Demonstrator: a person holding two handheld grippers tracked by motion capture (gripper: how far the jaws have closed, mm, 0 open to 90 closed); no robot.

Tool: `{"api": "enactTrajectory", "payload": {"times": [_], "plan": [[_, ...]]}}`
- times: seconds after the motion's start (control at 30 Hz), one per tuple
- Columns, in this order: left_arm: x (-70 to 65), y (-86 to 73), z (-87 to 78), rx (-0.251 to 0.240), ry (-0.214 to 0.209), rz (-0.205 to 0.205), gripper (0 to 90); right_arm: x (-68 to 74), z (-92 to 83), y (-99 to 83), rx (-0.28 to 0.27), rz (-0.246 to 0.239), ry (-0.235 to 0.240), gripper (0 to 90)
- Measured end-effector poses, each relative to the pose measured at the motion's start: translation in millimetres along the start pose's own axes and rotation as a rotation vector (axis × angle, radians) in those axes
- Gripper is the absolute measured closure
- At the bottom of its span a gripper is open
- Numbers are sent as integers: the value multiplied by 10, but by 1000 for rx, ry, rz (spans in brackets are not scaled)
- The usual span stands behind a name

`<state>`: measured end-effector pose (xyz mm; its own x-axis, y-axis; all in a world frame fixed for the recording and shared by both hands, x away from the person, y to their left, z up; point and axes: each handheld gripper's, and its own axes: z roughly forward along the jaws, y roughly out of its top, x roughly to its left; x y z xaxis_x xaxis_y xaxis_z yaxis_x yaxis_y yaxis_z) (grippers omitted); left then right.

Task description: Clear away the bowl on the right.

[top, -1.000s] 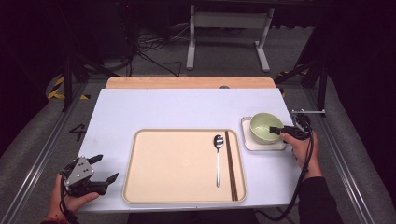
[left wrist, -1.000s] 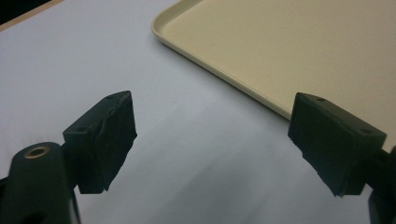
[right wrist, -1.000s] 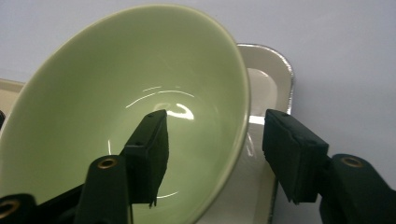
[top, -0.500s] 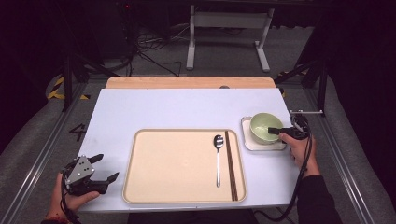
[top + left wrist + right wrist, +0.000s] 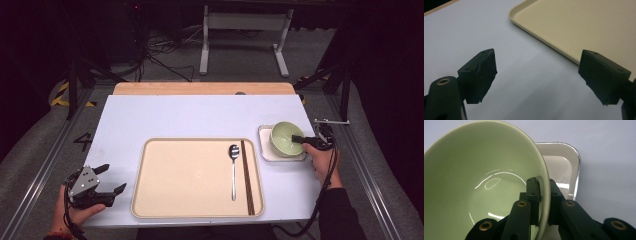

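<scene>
Your left tongs (image 5: 107,181) rest wide open and empty at the bench's (image 5: 175,117) near left corner. Your right tongs (image 5: 299,141) have just been closing and now pinch the green bowl's (image 5: 285,138) rim, far right, in the white dish (image 5: 265,150).

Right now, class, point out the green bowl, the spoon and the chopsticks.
green bowl (image 5: 286,138), high view, on its inner wall.
spoon (image 5: 233,151), high view, on its head.
chopsticks (image 5: 247,177), high view, midway along the pair.
</scene>
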<state>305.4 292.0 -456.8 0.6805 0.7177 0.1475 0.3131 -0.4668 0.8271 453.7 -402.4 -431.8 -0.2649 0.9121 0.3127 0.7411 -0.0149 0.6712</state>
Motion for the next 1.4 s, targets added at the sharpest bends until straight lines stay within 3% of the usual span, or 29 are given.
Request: {"api": "enactTrajectory", "payload": {"times": [0.33,0.6,0.87,1.4], "plan": [[-5,5,-28,-8,6,14,159,37,-66,-11,-52,-25,14,838],[-30,29,-8,-10,0,18,157,28,-190,-53,-96,-41,-35,837],[-18,19,-2,-3,3,21,156,40,-291,-31,-143,-50,-48,837],[-19,17,-7,-5,3,26,156,212,-516,46,-225,-96,-29,836]]}}
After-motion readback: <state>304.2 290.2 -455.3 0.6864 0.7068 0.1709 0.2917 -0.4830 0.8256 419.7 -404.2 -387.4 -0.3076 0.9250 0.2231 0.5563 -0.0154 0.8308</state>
